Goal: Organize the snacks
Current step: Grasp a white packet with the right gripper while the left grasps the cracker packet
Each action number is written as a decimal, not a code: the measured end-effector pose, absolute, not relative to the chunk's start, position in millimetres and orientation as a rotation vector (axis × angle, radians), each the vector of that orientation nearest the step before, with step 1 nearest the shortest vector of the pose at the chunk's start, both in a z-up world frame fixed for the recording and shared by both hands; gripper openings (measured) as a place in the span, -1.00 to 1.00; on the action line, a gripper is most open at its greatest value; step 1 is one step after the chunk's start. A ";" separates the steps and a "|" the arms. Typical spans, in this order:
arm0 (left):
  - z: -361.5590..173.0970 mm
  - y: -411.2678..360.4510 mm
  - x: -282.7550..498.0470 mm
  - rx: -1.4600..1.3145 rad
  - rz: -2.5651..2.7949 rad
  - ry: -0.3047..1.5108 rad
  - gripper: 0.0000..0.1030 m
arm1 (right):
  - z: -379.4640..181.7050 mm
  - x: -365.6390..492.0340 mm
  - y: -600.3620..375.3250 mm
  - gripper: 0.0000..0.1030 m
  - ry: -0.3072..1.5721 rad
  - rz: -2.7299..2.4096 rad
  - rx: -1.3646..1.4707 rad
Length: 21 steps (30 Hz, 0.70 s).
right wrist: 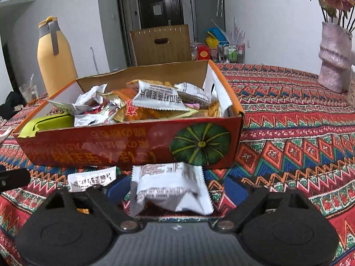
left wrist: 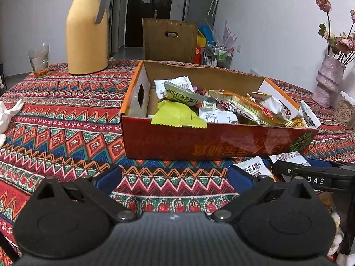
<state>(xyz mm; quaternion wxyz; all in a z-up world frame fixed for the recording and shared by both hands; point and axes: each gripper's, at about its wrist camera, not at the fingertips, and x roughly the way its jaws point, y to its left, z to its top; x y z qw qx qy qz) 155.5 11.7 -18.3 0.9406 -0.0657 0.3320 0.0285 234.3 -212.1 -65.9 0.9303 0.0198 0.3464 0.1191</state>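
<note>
A red cardboard box [left wrist: 199,146] with a pumpkin picture [right wrist: 199,143] stands on the patterned tablecloth, filled with several snack packets [left wrist: 221,106]. My left gripper [left wrist: 174,177] is open and empty, just in front of the box. My right gripper [right wrist: 177,188] is open, its blue pads either side of a white snack packet [right wrist: 170,188] that lies between the fingers, in front of the box. A second white packet [right wrist: 91,180] lies left of it on the cloth; it also shows in the left wrist view [left wrist: 253,168], beside the right gripper's black body [left wrist: 315,177].
A yellow thermos jug [left wrist: 87,28] and a glass [left wrist: 40,59] stand at the table's far left. A pink vase with dried flowers [right wrist: 332,57] stands at the far right. A wooden chair back [left wrist: 169,40] is behind the table. White cloth [left wrist: 8,115] lies at the left edge.
</note>
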 end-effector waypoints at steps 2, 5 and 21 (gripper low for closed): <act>-19.5 12.6 156.6 -0.139 0.058 0.684 1.00 | -66.4 234.8 -212.4 0.47 0.707 0.246 0.045; -21.6 12.9 158.0 -0.145 0.059 0.691 1.00 | -67.1 232.8 -210.6 0.36 0.701 0.249 0.037; -24.7 18.9 161.6 -0.180 0.058 0.702 1.00 | -48.9 207.4 -219.7 0.07 0.627 0.240 0.002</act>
